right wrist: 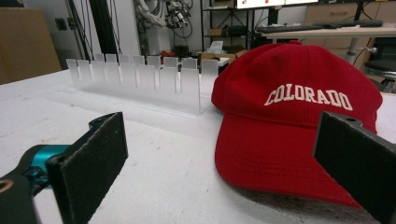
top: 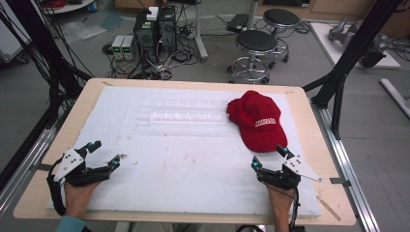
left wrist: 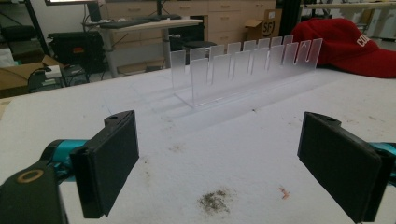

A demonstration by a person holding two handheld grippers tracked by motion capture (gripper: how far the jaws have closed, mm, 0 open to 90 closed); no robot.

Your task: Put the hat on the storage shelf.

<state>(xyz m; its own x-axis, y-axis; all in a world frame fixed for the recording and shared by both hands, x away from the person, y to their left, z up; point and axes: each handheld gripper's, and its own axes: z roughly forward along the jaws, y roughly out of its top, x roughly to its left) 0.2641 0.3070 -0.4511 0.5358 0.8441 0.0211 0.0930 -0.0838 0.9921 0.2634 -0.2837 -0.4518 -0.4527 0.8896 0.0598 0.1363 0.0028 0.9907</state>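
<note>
A red cap [top: 257, 123] with white COLORADO lettering lies on the white foam sheet [top: 183, 159] at the right, brim toward the front. A clear acrylic slotted rack [top: 183, 112] stands to the cap's left. My right gripper [top: 269, 157] rests near the front edge, just below the brim, open with nothing between its fingers; from its own camera the cap [right wrist: 299, 121] fills the space ahead and the rack [right wrist: 140, 79] stands behind. My left gripper [top: 105, 153] sits at the front left, open and empty, facing the rack [left wrist: 247, 65] and the cap [left wrist: 350, 44].
The foam sheet covers a wooden table [top: 38, 188]. A dark smudge [left wrist: 215, 201] marks the foam in front of the left gripper. Black frame posts [top: 348, 53] rise at the right. Stools [top: 255, 53] and computers [top: 154, 31] stand on the floor behind.
</note>
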